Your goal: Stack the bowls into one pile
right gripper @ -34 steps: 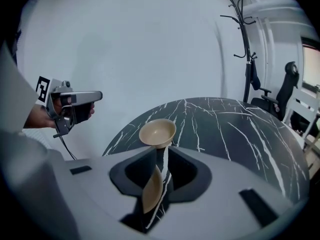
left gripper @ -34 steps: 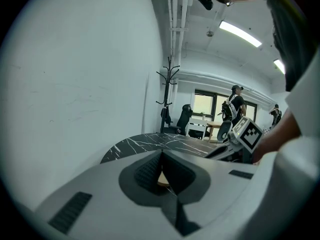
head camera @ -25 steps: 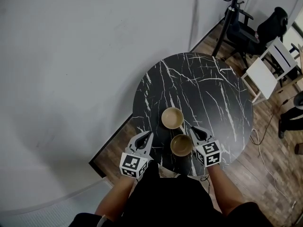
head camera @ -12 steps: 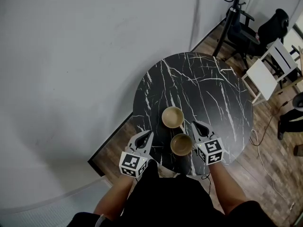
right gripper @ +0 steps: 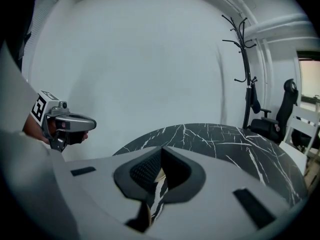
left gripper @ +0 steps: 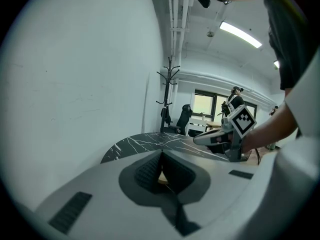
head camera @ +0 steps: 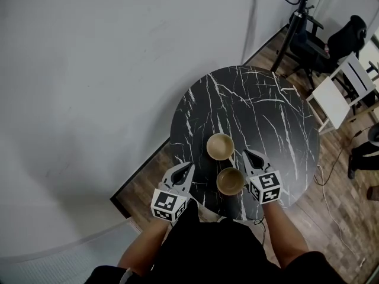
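Observation:
Two tan bowls stand apart on the round black marble table (head camera: 254, 99): a far bowl (head camera: 219, 146) and a near bowl (head camera: 230, 181), both upright and empty. My right gripper (head camera: 245, 154) hovers just right of the near bowl, tips level with the gap between the bowls. Its jaws are shut on nothing, and a tan sliver shows through the slot behind the tips (right gripper: 161, 150). My left gripper (head camera: 189, 167) hangs over the table's near left edge, left of the near bowl. It is also shut and empty (left gripper: 161, 154).
A grey wall runs along the table's left and far side. A black coat stand (head camera: 299, 16), a black office chair (head camera: 349, 31) and a white chair (head camera: 340, 87) stand on the wooden floor at the far right. A cable (head camera: 323, 173) lies right of the table.
My right gripper has edged a little up and away along the near bowl's right side. Both bowls and the left gripper have stayed put.

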A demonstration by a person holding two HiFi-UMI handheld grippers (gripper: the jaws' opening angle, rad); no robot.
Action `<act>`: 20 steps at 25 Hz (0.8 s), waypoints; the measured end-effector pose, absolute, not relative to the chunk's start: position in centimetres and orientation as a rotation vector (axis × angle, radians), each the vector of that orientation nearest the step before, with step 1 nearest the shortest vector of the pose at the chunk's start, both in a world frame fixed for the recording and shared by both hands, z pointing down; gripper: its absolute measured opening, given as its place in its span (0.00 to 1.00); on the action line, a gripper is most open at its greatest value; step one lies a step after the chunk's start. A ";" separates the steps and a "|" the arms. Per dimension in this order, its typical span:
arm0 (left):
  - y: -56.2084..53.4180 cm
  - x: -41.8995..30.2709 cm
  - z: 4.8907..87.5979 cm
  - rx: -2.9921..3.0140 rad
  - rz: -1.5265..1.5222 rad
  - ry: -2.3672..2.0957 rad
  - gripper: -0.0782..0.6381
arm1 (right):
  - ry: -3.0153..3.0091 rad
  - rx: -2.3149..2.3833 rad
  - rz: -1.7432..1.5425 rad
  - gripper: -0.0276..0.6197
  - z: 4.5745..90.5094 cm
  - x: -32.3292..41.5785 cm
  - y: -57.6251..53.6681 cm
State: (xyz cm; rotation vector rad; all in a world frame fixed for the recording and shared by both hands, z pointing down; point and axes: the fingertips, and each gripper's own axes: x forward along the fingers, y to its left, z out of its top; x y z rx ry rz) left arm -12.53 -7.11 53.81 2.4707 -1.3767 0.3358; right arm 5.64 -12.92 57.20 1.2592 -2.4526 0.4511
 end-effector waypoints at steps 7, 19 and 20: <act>-7.3 -13.2 54.0 2.454 0.333 -1.390 0.13 | -2.425 1.250 0.471 0.06 58.6 5.2 -13.9; -6.8 -15.3 55.6 2.389 0.350 -1.432 0.13 | -2.331 1.104 0.598 0.10 63.8 3.4 -15.4; -6.7 -15.4 55.7 2.385 0.351 -1.434 0.13 | -2.322 1.103 0.629 0.12 64.2 3.3 -15.6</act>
